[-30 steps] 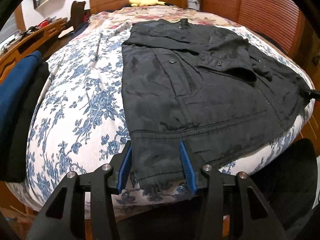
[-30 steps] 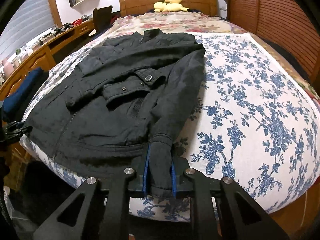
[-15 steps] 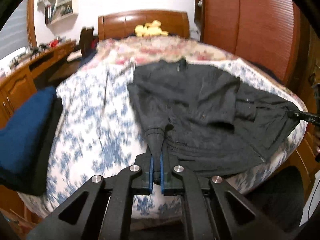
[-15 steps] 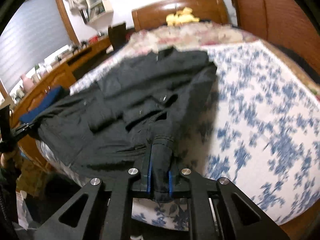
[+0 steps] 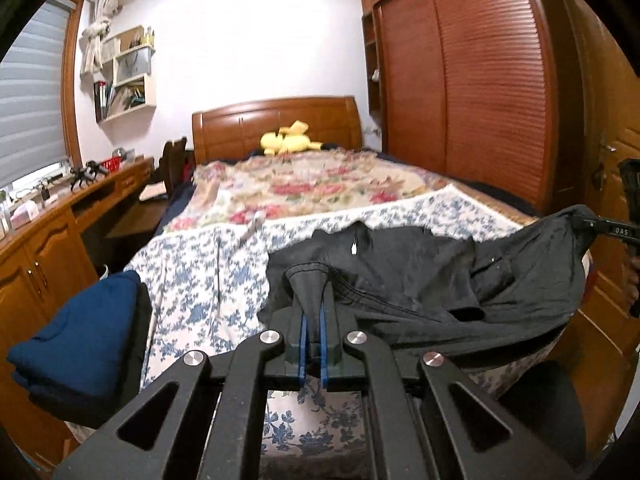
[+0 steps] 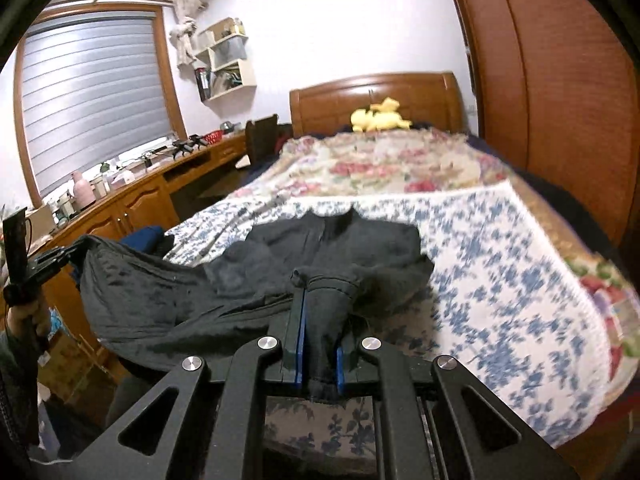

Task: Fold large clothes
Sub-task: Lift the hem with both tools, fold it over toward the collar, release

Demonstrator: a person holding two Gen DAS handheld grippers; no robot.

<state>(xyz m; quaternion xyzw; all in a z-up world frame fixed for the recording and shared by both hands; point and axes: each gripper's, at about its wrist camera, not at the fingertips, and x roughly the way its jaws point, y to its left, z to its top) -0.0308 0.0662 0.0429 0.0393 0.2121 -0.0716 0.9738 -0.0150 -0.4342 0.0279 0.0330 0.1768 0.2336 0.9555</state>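
Both grippers are gripping the near hem of the black jacket [image 5: 420, 280]. The left gripper [image 5: 314, 328] is holding its jaws clenched on the hem's left corner; the right gripper [image 6: 320, 336] is clamping a thicker bunch of fabric at the hem's right corner. Neither is slack; cloth is filling both gaps.

The jacket is lying on the blue-flowered bedspread [image 6: 500, 272] near the foot of the bed [image 5: 276, 128]. Its collar end is resting on the bedspread at the far side, while the near hem is hanging in the air between the two grippers, sagging in the middle.

The garment's long axis is running from the jaws straight away toward the headboard, collar farthest. Judgement: the coming move is a fold along that axis, carrying the hem forward over the body toward the collar. Each hand is nearer its own corner, so both need to travel together to keep the hem level.
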